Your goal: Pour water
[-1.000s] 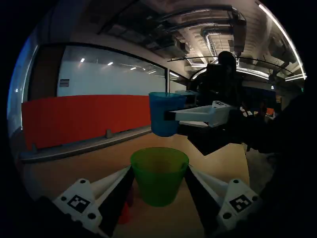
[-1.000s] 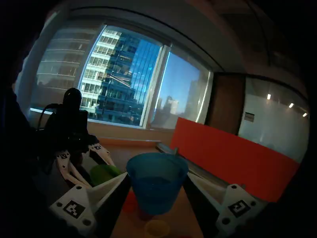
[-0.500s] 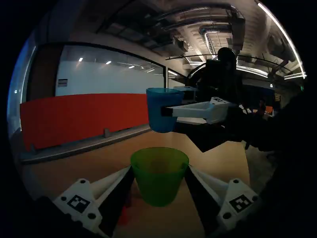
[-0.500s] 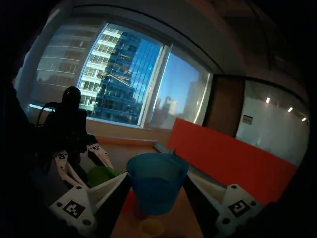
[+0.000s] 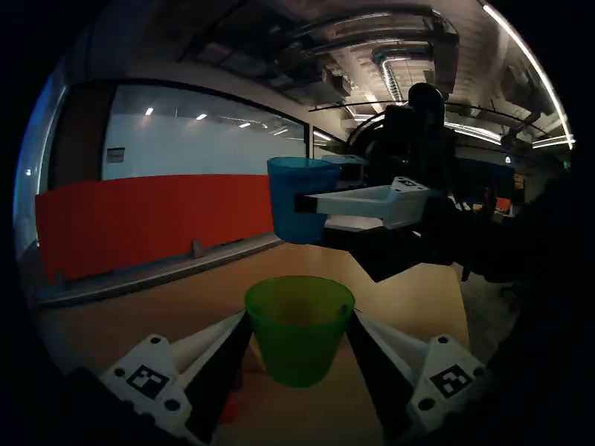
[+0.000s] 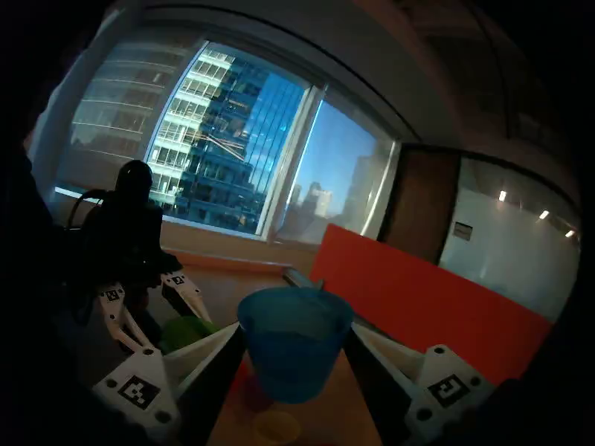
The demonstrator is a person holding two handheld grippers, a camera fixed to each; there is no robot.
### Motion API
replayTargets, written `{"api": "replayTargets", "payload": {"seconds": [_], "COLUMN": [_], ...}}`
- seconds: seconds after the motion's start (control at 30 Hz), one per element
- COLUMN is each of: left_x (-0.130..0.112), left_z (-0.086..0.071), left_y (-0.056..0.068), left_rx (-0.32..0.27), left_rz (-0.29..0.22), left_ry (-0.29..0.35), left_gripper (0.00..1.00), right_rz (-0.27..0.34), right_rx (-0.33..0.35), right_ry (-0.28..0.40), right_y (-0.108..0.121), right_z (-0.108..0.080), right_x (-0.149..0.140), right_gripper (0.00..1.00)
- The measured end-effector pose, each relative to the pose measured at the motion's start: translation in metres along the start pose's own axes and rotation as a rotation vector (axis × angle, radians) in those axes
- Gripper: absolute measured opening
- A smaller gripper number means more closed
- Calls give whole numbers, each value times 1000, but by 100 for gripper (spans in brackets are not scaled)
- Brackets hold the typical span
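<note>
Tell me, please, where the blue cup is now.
In the left gripper view, the blue cup sits above and beyond the green cup, clamped by the right gripper.

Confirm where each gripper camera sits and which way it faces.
Left gripper view: on the left gripper, facing the red panel; own fingers grip the green cup; right gripper beyond holds the blue cup.
Right gripper view: on the right gripper, facing the windows; own fingers grip the blue cup.
Shared: both cups, both grippers, red panel.

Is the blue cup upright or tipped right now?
Upright: the blue cup, held in the right gripper, has its rim level on top, water inside.
</note>
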State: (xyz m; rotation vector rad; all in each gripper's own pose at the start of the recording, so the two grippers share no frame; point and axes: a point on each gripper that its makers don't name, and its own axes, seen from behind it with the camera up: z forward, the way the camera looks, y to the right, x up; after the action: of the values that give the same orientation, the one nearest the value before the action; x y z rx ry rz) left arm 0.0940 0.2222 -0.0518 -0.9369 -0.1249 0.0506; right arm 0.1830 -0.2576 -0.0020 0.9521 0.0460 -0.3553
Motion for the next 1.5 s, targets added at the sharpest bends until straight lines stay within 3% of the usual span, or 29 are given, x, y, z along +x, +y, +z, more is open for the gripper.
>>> {"api": "replayTargets", "payload": {"seconds": [0.3, 1.1, 1.5], "left_x": [2, 8, 11], "left_z": [3, 1, 1], "left_y": [1, 2, 7], "left_rx": [-7, -22, -33], "left_rz": [-2, -6, 5], "left_ry": [8, 30, 39], "left_gripper": [86, 86, 86], "right_rz": [-79, -383, -536], "right_rx": [-2, -26, -40], "right_ry": [0, -15, -51], "right_y": [3, 16, 25], "right_z": [4, 17, 21], "right_x": [7, 35, 34], "right_gripper": [89, 88, 88]}}
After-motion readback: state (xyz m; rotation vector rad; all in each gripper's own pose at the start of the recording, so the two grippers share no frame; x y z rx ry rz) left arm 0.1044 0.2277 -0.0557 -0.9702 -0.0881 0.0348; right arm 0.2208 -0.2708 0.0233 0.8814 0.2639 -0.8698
